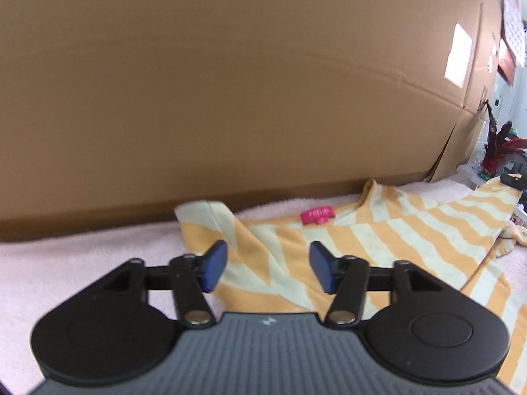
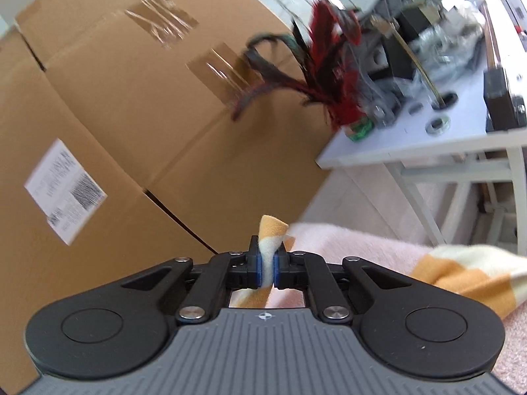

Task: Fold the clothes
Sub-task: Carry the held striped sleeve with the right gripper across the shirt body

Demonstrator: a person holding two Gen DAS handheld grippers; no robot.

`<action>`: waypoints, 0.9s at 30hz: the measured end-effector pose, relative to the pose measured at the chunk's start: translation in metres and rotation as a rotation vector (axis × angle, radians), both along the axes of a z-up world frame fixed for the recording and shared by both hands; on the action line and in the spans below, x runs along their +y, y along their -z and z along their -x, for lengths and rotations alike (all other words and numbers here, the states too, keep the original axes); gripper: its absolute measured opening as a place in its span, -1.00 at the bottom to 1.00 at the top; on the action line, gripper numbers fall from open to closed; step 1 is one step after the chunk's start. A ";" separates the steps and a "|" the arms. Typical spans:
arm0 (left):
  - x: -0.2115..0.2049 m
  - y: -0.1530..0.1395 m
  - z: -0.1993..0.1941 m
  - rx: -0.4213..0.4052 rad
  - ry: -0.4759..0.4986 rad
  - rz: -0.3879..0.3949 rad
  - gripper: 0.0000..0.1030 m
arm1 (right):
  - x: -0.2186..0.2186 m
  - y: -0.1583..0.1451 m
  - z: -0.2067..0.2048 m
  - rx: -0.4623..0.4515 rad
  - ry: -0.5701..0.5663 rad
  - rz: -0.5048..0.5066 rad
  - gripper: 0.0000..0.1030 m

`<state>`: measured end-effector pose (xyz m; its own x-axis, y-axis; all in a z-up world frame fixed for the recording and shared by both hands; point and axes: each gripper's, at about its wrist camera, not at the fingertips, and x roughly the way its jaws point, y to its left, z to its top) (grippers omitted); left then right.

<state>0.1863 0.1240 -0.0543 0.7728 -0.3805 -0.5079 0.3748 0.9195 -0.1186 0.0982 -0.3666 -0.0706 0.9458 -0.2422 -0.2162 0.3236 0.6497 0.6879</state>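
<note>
We see a big cardboard box [image 1: 230, 82] filling the back, its flaps taped and a white shipping label [image 2: 64, 191] stuck on its side. A pale pink fuzzy cover [image 1: 66, 263] spreads over the surface below it. To the right stands a white table [image 2: 428, 144] crowded with blurred clutter and a bunch of red and black feathers [image 2: 322, 75]. Daylight is bright and even.

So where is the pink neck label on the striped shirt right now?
In the left wrist view, the pink label sits at the collar of the striped shirt, just beyond and right of the open left tongs, near the cardboard box.
</note>
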 end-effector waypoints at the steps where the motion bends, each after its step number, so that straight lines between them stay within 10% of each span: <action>1: 0.000 0.001 0.000 0.000 0.011 0.006 0.22 | 0.002 -0.003 0.002 -0.010 0.014 0.026 -0.86; 6: -0.007 0.009 -0.006 0.039 0.019 -0.054 -0.11 | 0.000 0.000 -0.008 0.032 -0.020 0.015 -0.85; 20: 0.009 -0.006 0.010 -0.047 -0.041 -0.119 -0.11 | -0.002 0.005 -0.013 0.054 -0.045 -0.009 -0.85; 24: -0.001 -0.002 0.009 -0.029 -0.004 -0.121 -0.68 | 0.001 0.005 -0.016 0.058 -0.067 -0.001 -0.85; 27: -0.009 0.002 0.009 -0.015 0.023 -0.123 -0.65 | -0.002 0.008 -0.016 0.058 -0.075 -0.027 -0.85</action>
